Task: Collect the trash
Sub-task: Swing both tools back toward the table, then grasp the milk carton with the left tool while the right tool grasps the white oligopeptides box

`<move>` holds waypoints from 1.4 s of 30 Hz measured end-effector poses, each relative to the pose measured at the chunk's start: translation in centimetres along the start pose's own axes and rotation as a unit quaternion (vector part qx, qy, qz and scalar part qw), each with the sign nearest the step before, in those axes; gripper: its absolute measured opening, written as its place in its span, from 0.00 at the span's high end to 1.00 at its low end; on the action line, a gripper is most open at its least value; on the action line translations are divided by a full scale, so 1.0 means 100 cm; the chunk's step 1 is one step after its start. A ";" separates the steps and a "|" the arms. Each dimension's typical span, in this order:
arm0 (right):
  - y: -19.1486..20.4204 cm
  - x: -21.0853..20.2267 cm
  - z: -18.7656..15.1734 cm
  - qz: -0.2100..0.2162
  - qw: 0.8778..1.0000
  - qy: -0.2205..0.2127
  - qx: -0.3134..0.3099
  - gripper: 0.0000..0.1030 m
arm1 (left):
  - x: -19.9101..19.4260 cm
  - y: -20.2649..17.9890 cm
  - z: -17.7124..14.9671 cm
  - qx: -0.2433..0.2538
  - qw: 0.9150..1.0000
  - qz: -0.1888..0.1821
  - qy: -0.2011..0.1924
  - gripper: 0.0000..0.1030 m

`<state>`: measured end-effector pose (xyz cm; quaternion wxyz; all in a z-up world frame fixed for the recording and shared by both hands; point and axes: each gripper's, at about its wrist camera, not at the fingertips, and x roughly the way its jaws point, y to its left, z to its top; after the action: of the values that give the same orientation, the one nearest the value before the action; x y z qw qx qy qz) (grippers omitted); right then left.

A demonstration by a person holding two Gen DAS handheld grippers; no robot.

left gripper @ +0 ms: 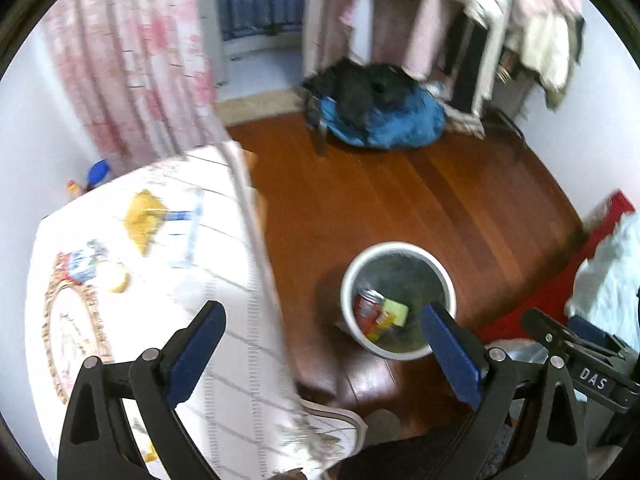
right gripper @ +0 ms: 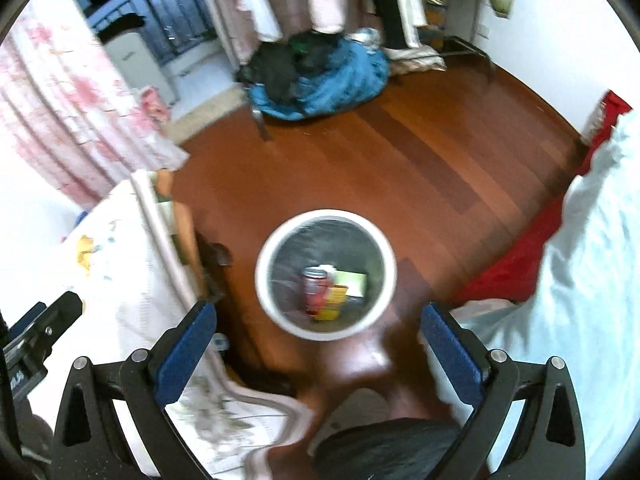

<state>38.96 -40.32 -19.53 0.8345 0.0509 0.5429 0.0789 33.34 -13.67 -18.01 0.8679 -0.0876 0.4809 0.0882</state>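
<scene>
A white round bin point(left gripper: 445, 276) point(right gripper: 276, 312) stands on the wood floor; inside lie a red can point(left gripper: 365, 309) point(right gripper: 314, 290) and yellow wrappers point(left gripper: 396, 312) point(right gripper: 334, 300). On the table with the white cloth point(left gripper: 224, 320) lie a yellow packet point(left gripper: 142, 216), a clear plastic bottle point(left gripper: 188, 228), a blue-and-red wrapper point(left gripper: 82, 262) and a pale yellow piece point(left gripper: 118, 278). My left gripper point(left gripper: 322, 320) hangs open over the table's edge, nothing between its fingers. My right gripper point(right gripper: 318, 320) is open above the bin, empty. The right gripper's body point(left gripper: 576, 344) shows at the right of the left wrist view.
A bed with white bedding point(right gripper: 592, 260) and a red sheet point(right gripper: 516, 264) lies to the right. A blue and black heap of clothes point(right gripper: 316, 76) sits on a stool at the back. Pink curtains point(left gripper: 132, 64) hang at the left, clothes on a rack point(left gripper: 520, 20) behind.
</scene>
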 end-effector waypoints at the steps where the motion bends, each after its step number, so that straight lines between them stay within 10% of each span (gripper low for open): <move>1: 0.014 -0.001 -0.001 0.009 1.000 0.001 -0.007 0.00 | -0.006 0.016 0.001 -0.010 1.000 0.008 -0.006 0.03; 11: 0.213 0.063 -0.007 0.096 0.987 0.064 -0.110 0.00 | 0.014 0.221 -0.014 -0.143 0.979 0.141 0.017 0.03; 19: 0.341 0.171 0.008 0.103 0.975 0.134 -0.144 0.11 | 0.071 0.324 -0.008 -0.220 0.965 0.126 0.073 0.03; 36: 0.382 0.238 0.019 0.057 0.965 0.174 -0.185 0.47 | 0.162 0.351 0.017 -0.181 0.964 0.116 0.156 0.03; 42: 0.375 0.234 0.020 0.058 0.965 0.170 -0.194 0.59 | 0.158 0.355 0.012 -0.185 0.967 0.117 0.131 0.13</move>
<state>47.24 0.91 -33.31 0.7181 -0.0945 0.6469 0.2384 34.17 22.07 -33.23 0.7500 -0.2006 0.5723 0.2643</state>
